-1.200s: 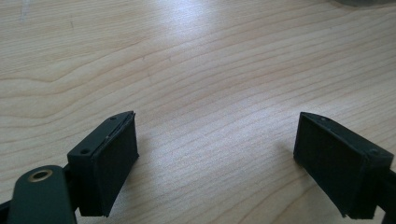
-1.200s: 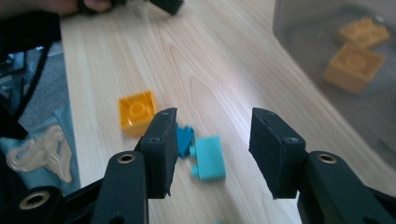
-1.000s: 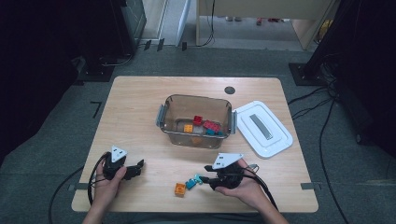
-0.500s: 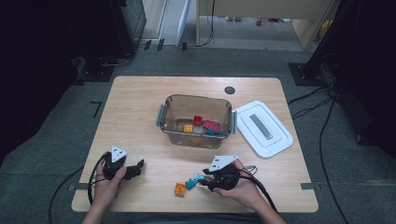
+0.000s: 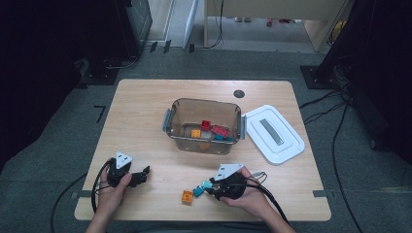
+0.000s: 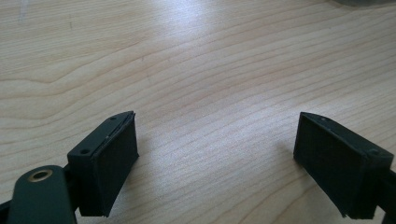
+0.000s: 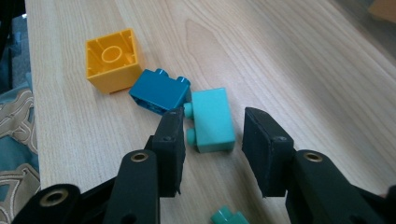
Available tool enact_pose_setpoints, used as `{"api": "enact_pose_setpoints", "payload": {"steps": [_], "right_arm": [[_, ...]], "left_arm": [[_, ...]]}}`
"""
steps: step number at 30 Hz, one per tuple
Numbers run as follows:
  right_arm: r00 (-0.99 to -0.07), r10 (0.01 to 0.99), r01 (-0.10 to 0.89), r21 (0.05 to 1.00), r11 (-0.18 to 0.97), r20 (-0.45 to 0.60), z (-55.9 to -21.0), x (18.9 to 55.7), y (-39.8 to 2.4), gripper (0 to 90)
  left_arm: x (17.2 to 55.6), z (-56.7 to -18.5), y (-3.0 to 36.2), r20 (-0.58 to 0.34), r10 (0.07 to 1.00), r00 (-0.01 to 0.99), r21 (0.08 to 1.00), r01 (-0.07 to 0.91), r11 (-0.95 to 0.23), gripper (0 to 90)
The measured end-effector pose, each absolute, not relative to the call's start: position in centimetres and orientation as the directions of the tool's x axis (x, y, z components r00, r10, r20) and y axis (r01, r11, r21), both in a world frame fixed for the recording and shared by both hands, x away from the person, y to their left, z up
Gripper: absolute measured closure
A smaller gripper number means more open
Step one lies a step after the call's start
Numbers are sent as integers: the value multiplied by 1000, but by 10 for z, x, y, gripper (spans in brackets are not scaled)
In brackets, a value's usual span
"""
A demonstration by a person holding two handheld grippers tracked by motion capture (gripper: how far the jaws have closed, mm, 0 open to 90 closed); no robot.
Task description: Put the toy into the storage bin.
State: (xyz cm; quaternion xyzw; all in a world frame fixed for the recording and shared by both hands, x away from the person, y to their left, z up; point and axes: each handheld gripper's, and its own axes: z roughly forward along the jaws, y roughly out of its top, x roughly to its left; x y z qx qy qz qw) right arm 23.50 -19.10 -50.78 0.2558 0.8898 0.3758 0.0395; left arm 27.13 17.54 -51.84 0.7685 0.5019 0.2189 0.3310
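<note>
Three bricks lie near the table's front edge: an orange one, a dark blue one and a turquoise one. My right gripper straddles the turquoise brick. Its jaws have just been closing with that brick between them; a gap still shows beside the right pad. A small teal piece lies under the jaws. My left gripper rests open at the front left over bare wood.
A clear bin holding several coloured bricks stands mid-table. Its white lid lies to its right. A dark round mark sits near the far edge. Cables trail from both grippers off the front edge.
My right gripper has edged left onto the bricks, its jaws now around the turquoise one. The left gripper has stayed put.
</note>
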Motion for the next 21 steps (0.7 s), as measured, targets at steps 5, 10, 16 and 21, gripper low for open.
{"api": "enact_pose_setpoints", "payload": {"steps": [5,10,16,21], "right_arm": [[-868,485,418,685,597,108,-509,234,-189,619],[-868,486,414,688,596,102,-510,234,-189,627],[-869,486,407,692,597,92,-511,234,-190,654],[-868,488,410,692,594,95,-510,235,-190,672]], "left_arm": [[271,-518,175,4,916,401,728,627,-277,135],[271,-518,175,4,916,401,728,627,-277,135],[271,-518,175,4,916,400,729,627,-277,135],[271,-518,175,4,916,401,728,626,-278,135]]}}
